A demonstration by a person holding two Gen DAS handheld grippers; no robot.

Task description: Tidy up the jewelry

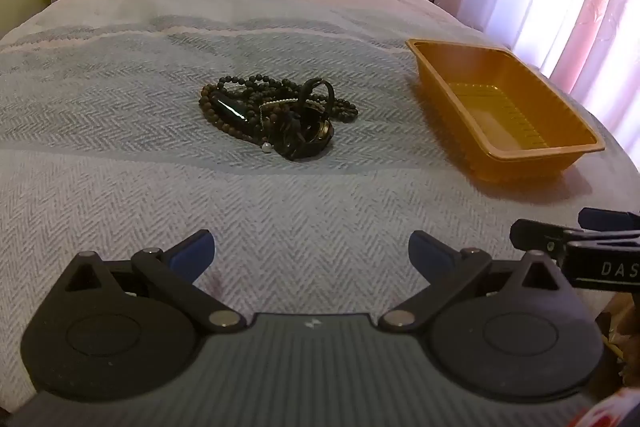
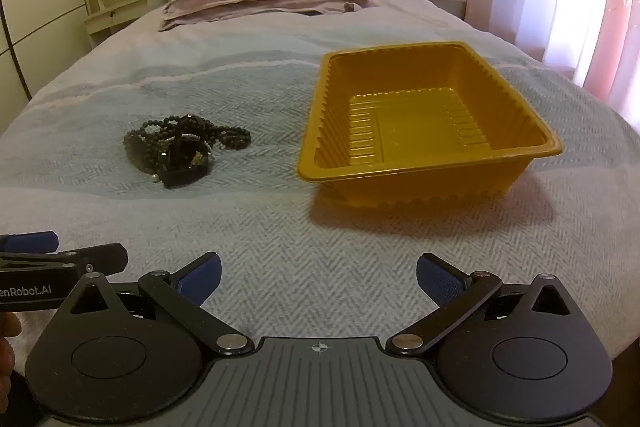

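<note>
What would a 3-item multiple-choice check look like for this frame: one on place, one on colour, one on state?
1. Where does the jewelry pile lie relative to the tray, seen from the grippers?
A. inside it
B. on the bedspread to its left
C. on the pillows

2. What colour is the tray?
A. orange-yellow
B. white
C. green

3. What state are the left gripper and right gripper in?
A. both shut on beads
B. one open, one shut
C. both open, holding nothing

Answers:
1 B: the tangle of dark beads sits on the bedspread, apart from the tray, in both views.
2 A: the right wrist view shows its amber plastic walls, with nothing inside.
3 C: each gripper's blue pads stand wide apart with only fabric between them.
</note>
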